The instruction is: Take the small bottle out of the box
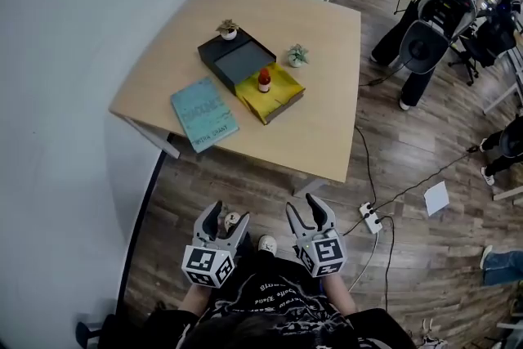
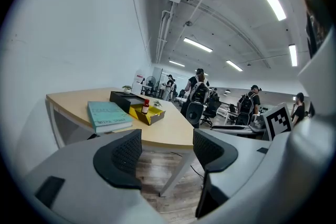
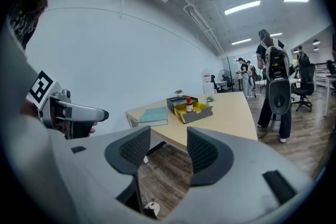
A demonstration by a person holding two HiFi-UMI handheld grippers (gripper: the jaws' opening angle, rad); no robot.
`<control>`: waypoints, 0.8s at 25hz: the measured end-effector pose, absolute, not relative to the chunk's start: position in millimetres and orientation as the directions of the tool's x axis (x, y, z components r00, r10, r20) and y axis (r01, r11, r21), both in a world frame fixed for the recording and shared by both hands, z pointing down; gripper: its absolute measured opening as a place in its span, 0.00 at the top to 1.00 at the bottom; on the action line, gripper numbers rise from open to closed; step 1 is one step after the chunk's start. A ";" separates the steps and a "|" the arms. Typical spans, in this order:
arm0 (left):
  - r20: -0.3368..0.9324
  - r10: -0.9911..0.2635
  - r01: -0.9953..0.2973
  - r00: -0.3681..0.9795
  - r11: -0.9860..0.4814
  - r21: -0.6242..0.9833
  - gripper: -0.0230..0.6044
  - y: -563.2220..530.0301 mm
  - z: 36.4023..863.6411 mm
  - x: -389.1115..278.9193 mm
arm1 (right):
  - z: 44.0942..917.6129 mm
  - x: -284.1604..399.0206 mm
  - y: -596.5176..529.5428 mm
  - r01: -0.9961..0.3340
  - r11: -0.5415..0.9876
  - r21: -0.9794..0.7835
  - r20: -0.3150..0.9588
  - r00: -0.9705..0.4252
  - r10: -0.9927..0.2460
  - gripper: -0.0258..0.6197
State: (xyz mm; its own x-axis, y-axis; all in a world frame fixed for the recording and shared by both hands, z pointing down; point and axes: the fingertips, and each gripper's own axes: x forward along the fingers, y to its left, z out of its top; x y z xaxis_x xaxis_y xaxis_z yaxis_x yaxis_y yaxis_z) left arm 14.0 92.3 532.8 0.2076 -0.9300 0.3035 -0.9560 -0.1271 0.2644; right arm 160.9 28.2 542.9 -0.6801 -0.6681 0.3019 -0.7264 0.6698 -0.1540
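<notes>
Down at the bottom of the head view, the left tool (image 1: 227, 218) and the right tool (image 1: 304, 207) are held side by side above the wooden floor (image 1: 261, 192), close in front of the person's body and well apart from the tabletop (image 1: 323, 123), which fills the upper middle of the frame. Each tool's own view shows its jaws standing wide with nothing between them, only floor and the tabletop's near edge beyond. The small bottle (image 1: 264, 80), red-capped, stands upright inside the box (image 1: 283, 87), a shallow box with a yellow lining and dark outer walls, near the middle of the tabletop. Touching the box on its upper-left side lies a black tray (image 1: 237, 57) with a grey inside. A teal book (image 1: 204, 112) lies flat at the lower left, just beside both and near the tabletop's left edge. One small potted plant (image 1: 228, 29) sits at the black tray's top corner, and a second plant (image 1: 297, 55) stands just beside the box at its upper right. On the floor to the lower right of the tabletop lie a white power strip (image 1: 370, 217) with cables and a white sheet (image 1: 436, 198). People (image 1: 425, 20) stand among office chairs in the upper right corner.
</notes>
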 end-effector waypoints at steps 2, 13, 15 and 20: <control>0.310 -0.926 -0.955 0.214 -0.132 0.266 0.46 86.7 538.1 11.5 | 545.8 157.1 24.9 -0.728 0.669 -0.153 0.311 -0.678 -0.666 0.61; 0.304 -0.901 -0.935 0.309 -0.229 0.272 0.46 2.0 551.2 -19.4 | 554.1 121.9 -38.0 -0.773 0.620 -0.133 0.329 -0.625 -0.708 0.61; 0.304 -0.897 -0.933 0.322 -0.245 0.265 0.46 -16.9 552.0 -30.7 | 552.1 108.8 -54.8 -0.782 0.610 -0.127 0.322 -0.615 -0.720 0.61; 0.299 -0.885 -0.921 0.357 -0.280 0.271 0.46 -64.4 553.4 -61.3 | 551.5 74.4 -95.4 -0.782 0.609 -0.132 0.328 -0.614 -0.718 0.61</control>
